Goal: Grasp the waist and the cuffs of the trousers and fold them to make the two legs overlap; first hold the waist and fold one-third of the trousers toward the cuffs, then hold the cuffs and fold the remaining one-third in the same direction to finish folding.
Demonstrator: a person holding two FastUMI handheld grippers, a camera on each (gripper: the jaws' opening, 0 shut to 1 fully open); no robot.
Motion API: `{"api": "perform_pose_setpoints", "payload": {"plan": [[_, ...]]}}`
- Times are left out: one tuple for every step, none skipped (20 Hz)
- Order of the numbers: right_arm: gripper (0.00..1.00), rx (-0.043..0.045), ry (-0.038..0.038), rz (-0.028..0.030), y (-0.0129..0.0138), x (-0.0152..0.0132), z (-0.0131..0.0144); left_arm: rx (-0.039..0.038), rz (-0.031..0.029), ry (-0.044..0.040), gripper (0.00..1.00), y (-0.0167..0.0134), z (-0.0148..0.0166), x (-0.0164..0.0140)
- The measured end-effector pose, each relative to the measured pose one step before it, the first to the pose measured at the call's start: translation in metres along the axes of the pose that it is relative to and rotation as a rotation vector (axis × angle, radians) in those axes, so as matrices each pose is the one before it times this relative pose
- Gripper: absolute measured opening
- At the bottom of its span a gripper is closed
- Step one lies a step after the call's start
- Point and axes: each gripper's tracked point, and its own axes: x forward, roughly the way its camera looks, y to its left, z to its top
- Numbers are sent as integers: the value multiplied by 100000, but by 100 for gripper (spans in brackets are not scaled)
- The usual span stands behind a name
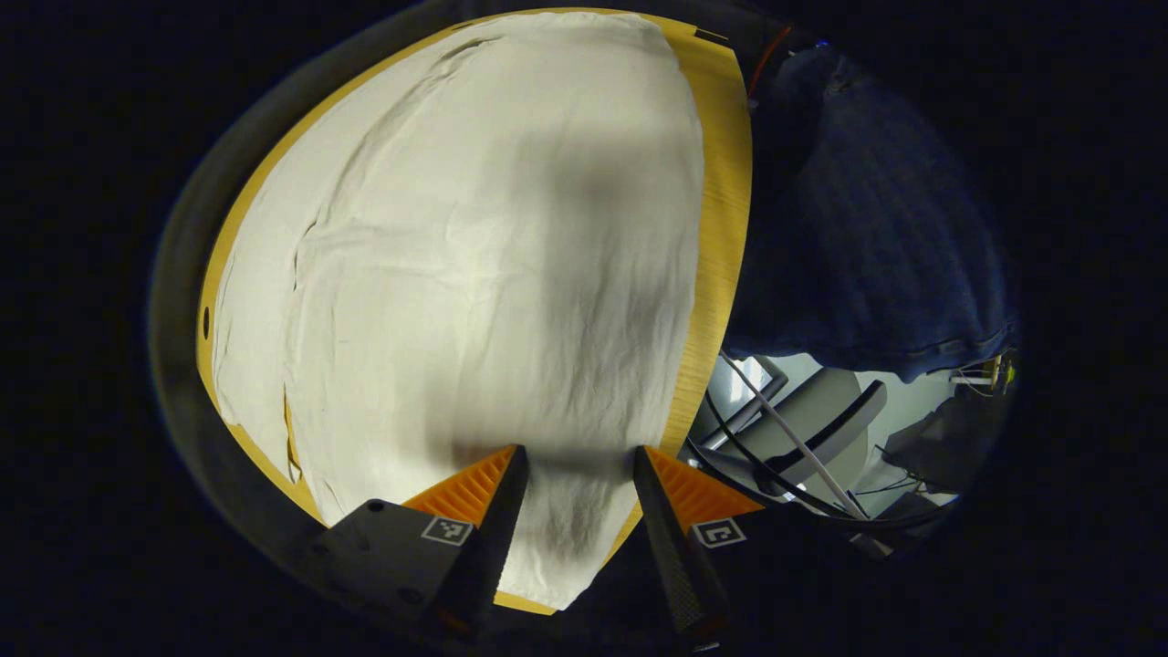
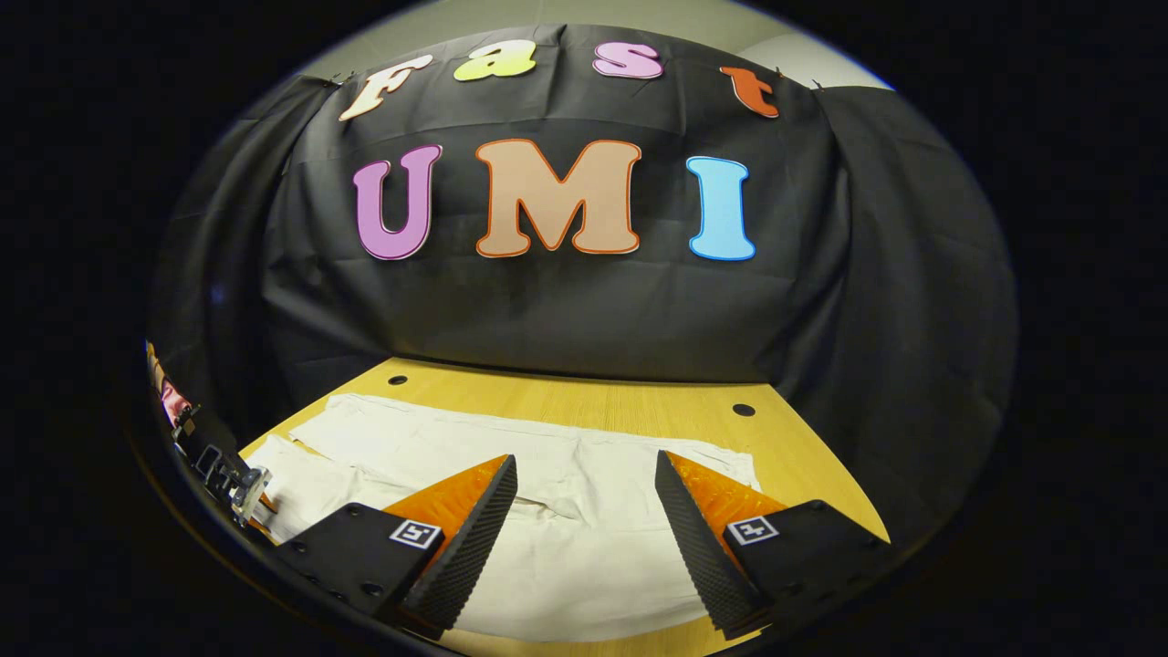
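Trousers [image 2: 547, 474] lie flat on the table [image 2: 639, 401], long axis running left-right across the right gripper view; not yet folded by the look of it. Right gripper [image 2: 584, 511] hangs over the near edge of the cloth, jaws apart, nothing between them, trousers straight ahead and below. That end looks like the waist, but I can't tell for sure. Left gripper [image 1: 577, 493] looks down from above its end, jaws apart too, empty, cloth [image 1: 474, 255] stretching away from it along the length; its own shadow falls across the middle. The same tool shows at the far left in the right gripper view [image 2: 224, 474], just at the left end of the cloth. So each hand is nearest its own end, and both are above the near long edge. Judging by that, the coming move is grabbing both ends on one side. Nothing else on the table. A person's dark sleeve [image 1: 867, 228] and cables [image 1: 785, 438] sit off the table edge [image 1: 725, 228], clear of the path.
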Motion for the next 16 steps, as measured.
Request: {"api": "perform_pose_setpoints", "payload": {"plan": [[98,-321,108,137,-51,24,-132,263,-37,380,69,109,-70,75],[98,-429,207,284,25,84,-19,349,357,489,69,221,113,60],[98,-520,572,591,-145,27,-116,353,318,397,65,244,18,137],[98,-901,648,702,-15,63,-220,-900,207,771,59,72,-44,28],[98,-1218,675,883,-61,87,-238,-1820,430,1048,65,100,37,93],[98,-1349,925,1078,-53,96,-219,-1831,-135,1034,56,214,3,-58],[98,-1337,1068,1136,-32,73,-332,-1185,70,31,49,311,134,11],[98,-1252,1263,1626,-8,50,-362,-1660,107,423,46,293,25,-9],[98,-1605,1392,1545,-135,-13,-583,-1394,183,16,35,280,56,16],[98,-2089,1849,1667,0,-8,-566,-1598,249,476,29,297,-4,52],[98,-2664,1858,1726,-40,112,-657,-716,75,105,17,148,56,-29],[98,-3221,2111,1962,10,-46,-908,214,122,-109,14,205,77,58],[98,-3621,2495,2299,111,83,-914,35,-21,178,6,55,-19,-18],[98,-3946,2795,2744,115,189,-970,-10,-121,2,3,-23,95,26],[98,-4407,2933,3579,192,98,-1079,259,-58,630,0,-72,-1,-3],[98,-4667,3086,4031,221,76,-1091,450,-53,158,0,83,-22,26]]}}
